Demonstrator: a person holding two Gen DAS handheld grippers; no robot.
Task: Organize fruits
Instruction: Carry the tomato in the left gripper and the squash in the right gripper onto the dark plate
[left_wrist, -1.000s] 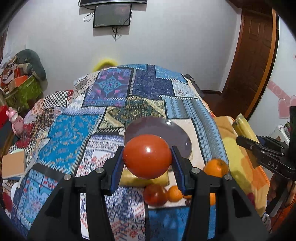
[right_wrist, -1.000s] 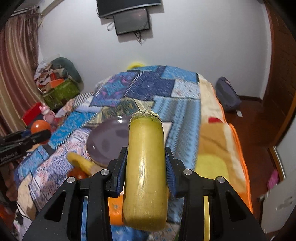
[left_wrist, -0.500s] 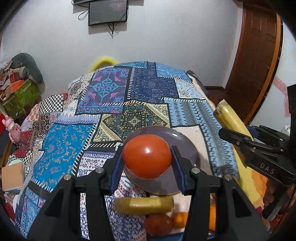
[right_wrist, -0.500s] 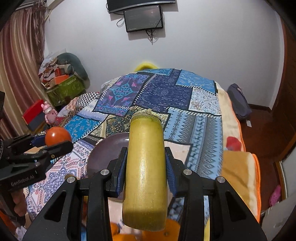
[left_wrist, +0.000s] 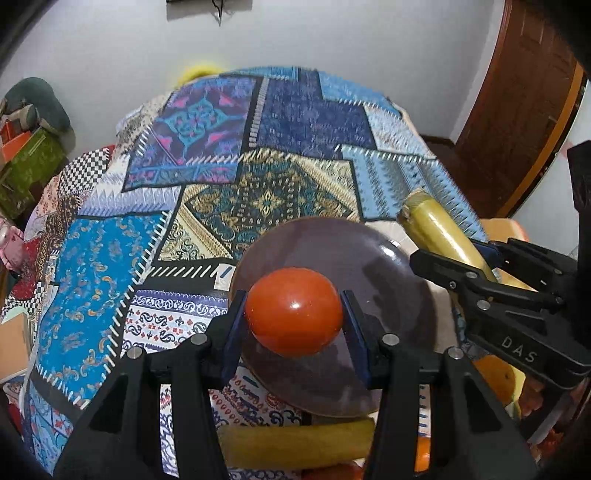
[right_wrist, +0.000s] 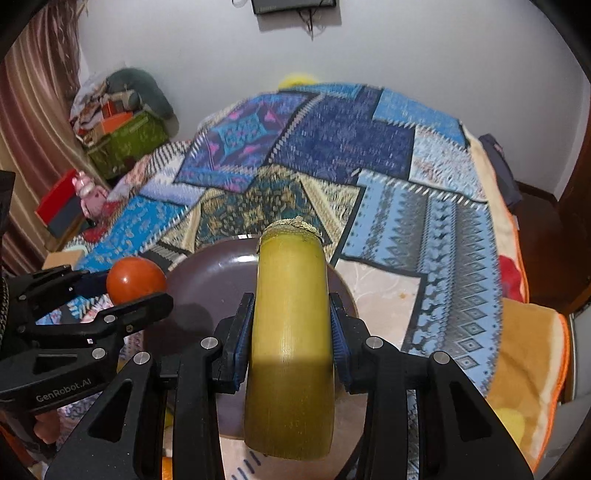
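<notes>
Tomato (left_wrist: 293, 311) clamped in left gripper (left_wrist: 294, 325), banana (right_wrist: 291, 321) in right gripper (right_wrist: 291, 332), both over plate (left_wrist: 388, 266).

Plate (left_wrist: 369, 258) surface: bare, open from above.
Near plate rim: banana piece (left_wrist: 295, 437) lay alongside.
Bedspread (left_wrist: 110, 258) far half: unobstructed.

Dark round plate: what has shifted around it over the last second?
Both grippers have come forward and down over the dark round plate. The left gripper still clamps the red tomato; the right gripper still clamps the yellow-green banana piece. Nothing released; the plate still lies bare on the patchwork bedspread.
</notes>
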